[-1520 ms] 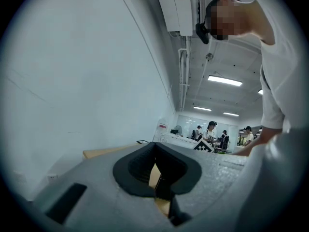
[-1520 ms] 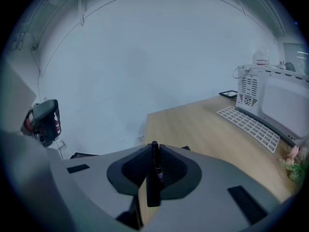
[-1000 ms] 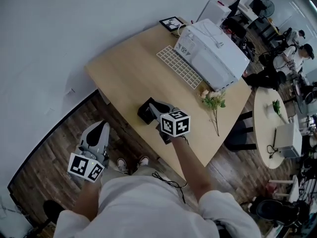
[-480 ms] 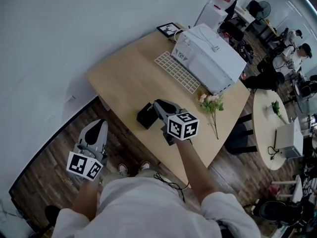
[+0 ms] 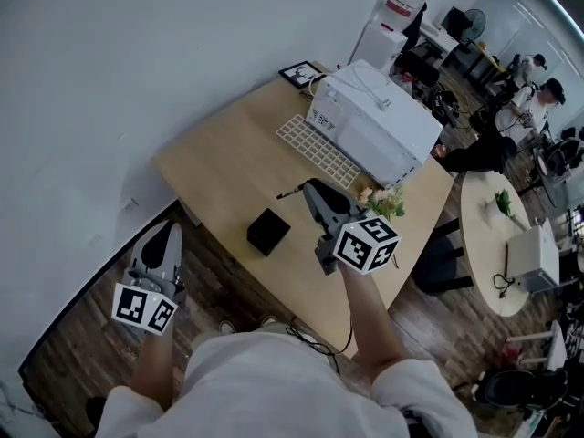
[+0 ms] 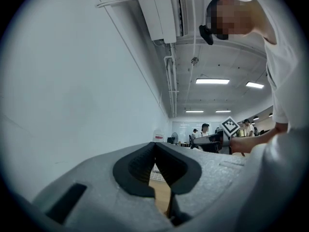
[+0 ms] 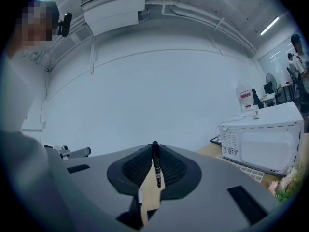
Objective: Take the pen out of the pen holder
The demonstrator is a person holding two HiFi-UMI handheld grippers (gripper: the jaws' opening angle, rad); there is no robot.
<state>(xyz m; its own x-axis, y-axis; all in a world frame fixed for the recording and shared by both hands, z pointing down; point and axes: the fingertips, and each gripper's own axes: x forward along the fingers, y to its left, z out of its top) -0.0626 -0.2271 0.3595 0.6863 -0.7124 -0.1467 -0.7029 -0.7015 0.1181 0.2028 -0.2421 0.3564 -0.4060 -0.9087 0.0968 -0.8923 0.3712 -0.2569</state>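
The right gripper (image 7: 155, 148) is nipped narrow on the pen (image 7: 157, 165), which stands upright between the pads with its cap just past the tips. In the head view the pen hangs in the air, clear of the holder (image 5: 267, 231), which sits below and left of the tips near the front edge of the table (image 5: 219, 153). Left of the tips lies bare tabletop out to the wall-side edge. Beyond them are a white grid (image 5: 318, 151) and then the microwave (image 5: 374, 121); flowers (image 5: 383, 203) lie just right of the gripper. The left gripper (image 6: 155, 146) has its jaws together on nothing. It hangs off the table's near corner over the floor (image 5: 82, 308), well apart from the holder.
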